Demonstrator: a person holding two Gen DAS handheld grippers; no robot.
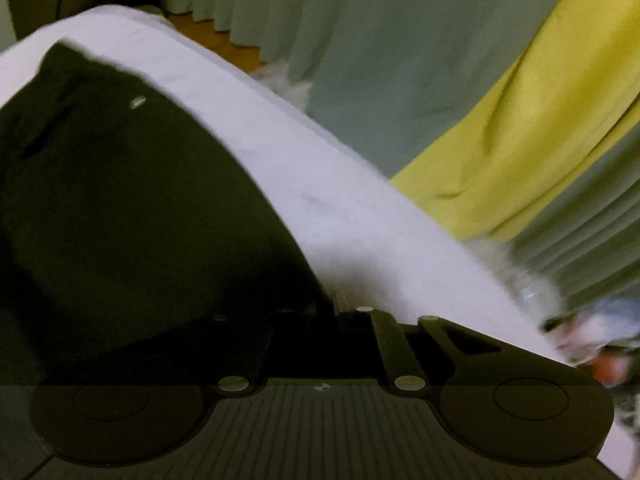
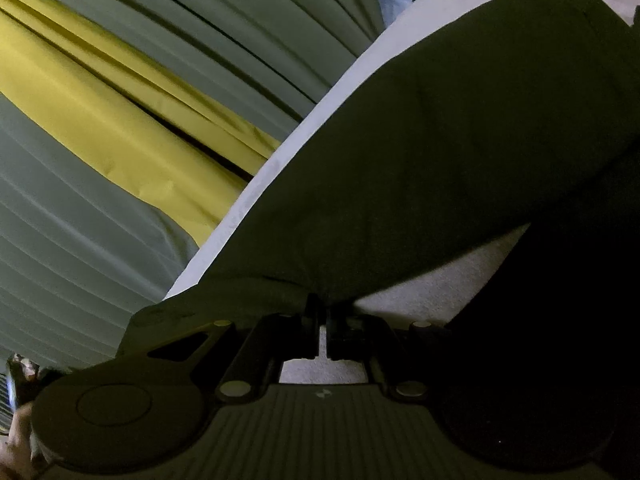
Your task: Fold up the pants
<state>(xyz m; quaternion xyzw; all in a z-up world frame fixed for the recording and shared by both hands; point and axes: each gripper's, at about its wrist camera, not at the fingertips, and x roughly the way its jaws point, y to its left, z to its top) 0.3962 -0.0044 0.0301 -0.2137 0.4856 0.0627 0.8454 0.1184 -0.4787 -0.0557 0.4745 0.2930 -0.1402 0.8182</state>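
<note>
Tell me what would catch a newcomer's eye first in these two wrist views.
The dark pants dominate, spread over the white-covered surface, with the right gripper pinched shut on their near edge. Behind, a bright yellow curtain panel stands out among grey-green curtains. The left gripper sits at the pants' edge, its grip too dark to judge.

Dark pants flat on white surface

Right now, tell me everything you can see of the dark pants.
The pants look like dark, matte, soft cloth, lying spread on a white surface. The right gripper is shut on a bunched edge, lifting it slightly. The left gripper is shut at another edge, though blur and shadow hide the contact.
</note>
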